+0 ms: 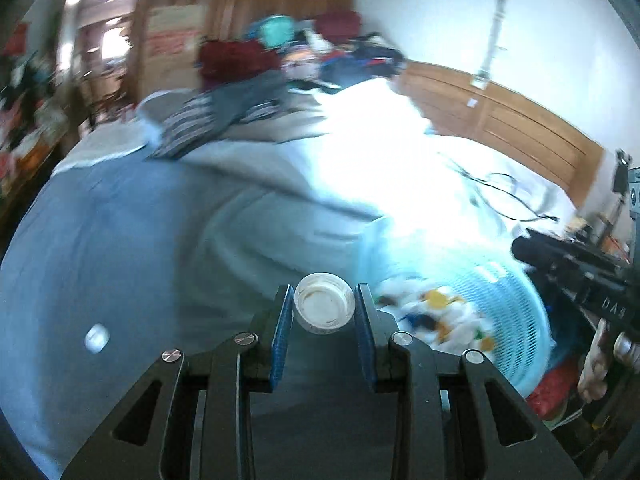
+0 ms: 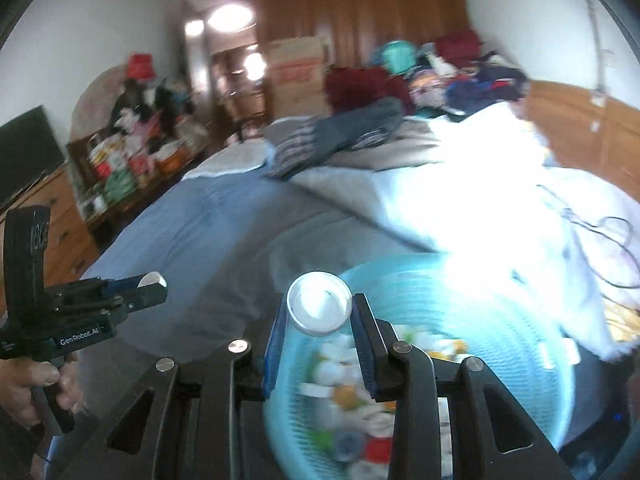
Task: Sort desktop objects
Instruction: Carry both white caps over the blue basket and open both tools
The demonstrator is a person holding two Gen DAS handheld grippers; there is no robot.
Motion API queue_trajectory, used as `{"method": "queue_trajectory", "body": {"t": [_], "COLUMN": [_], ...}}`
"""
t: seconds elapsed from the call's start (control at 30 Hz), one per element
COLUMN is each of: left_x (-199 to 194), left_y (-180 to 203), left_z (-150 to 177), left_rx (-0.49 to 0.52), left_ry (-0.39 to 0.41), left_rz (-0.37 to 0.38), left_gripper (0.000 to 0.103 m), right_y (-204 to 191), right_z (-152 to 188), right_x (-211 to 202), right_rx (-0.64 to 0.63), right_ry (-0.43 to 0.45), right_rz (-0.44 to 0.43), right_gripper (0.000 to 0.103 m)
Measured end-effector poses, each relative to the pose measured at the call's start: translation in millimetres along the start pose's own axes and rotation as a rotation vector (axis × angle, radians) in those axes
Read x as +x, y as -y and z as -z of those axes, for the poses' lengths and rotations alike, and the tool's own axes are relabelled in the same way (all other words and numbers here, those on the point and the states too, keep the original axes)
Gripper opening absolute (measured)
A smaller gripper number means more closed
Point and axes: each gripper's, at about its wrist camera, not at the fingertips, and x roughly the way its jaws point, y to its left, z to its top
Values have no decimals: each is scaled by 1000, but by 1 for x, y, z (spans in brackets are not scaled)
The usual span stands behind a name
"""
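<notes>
Both claws hold a white cap each, over the bed next to the blue basket.

Left to right: a loose white cap point(image 1: 97, 338) lies on the blue bedsheet point(image 1: 120, 240), well apart from the rest. Left gripper point(image 1: 324, 308) is clamped on a white cap point(image 1: 324, 304), hollow side facing the camera, held above the sheet just left of the basket point(image 1: 516, 308). Right gripper point(image 2: 320, 312) pinches a second white cap point(image 2: 319, 307) at the basket's near rim, above the blurred mixed caps point(image 2: 352, 400) inside. A hand point(image 2: 24, 384) grips the left tool's handle. Crumpled white bedding point(image 2: 500, 208) lies beyond the basket to the right.
</notes>
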Motion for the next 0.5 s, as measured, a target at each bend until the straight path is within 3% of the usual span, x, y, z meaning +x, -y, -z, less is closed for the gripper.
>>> {"method": "queue_trajectory", "body": {"t": [0.2,0.3,0.5], "left_x": [44,67,71], "left_y": [74,106,131], "left_z": [-27,-27,-22], "left_rx": [128,199,244], "left_ry": [-106,-165,-176], "left_rz": [84,81,67], "left_gripper": [26,26,26], "right_y": [42,52,68], "right_z": [-2,1,11], "right_x": [-22,-22,-27], "right_rx": [63,84,119], "right_ry": [-24,-30,-22], "right_rz": [26,37,31], "right_gripper": [35,35,35]}}
